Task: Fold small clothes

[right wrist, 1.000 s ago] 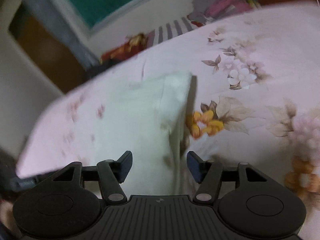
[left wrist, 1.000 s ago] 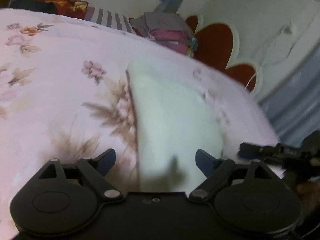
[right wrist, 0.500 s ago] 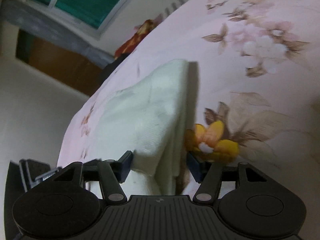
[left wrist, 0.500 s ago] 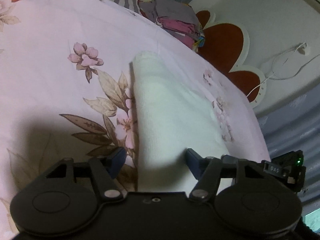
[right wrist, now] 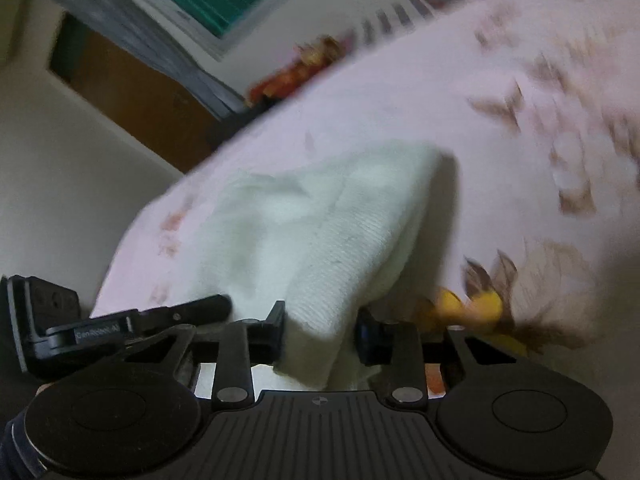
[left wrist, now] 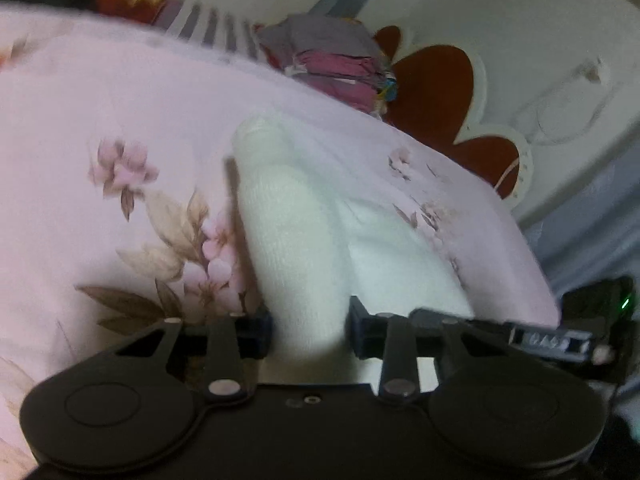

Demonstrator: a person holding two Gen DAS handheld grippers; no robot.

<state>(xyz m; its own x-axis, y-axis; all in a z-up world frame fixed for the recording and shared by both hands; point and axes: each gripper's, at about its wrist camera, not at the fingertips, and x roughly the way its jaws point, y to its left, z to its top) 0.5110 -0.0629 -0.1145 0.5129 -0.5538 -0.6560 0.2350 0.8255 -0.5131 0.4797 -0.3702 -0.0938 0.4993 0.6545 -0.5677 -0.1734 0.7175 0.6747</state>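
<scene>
Pink, flower-printed bedding covers the bed (left wrist: 120, 128), the largest thing in both views and the surface that carries the work; at its far edge sits a stack of folded clothes (left wrist: 336, 60) in grey and magenta, well apart from the piece in hand. On the bed lies the white knit garment (left wrist: 296, 240), a soft ribbed cloth that looks thick, light and limp, so it should drape and sag wherever it is not supported and will likely slide little on the cotton sheet. Its near edge bunches up between both tools. The left gripper (left wrist: 308, 330) has its jaws narrowed around a raised fold of the garment's near left corner, with cloth filling the gap between them. The right gripper (right wrist: 320, 334) does the same at the near right corner, where a doubled layer hangs between its fingers (right wrist: 276, 332). Judged from this, the corners and hems are the sound places to hold: pinching both layers keeps the fold square, while a grip on one layer alone would probably let the other slip and wrinkle.
</scene>
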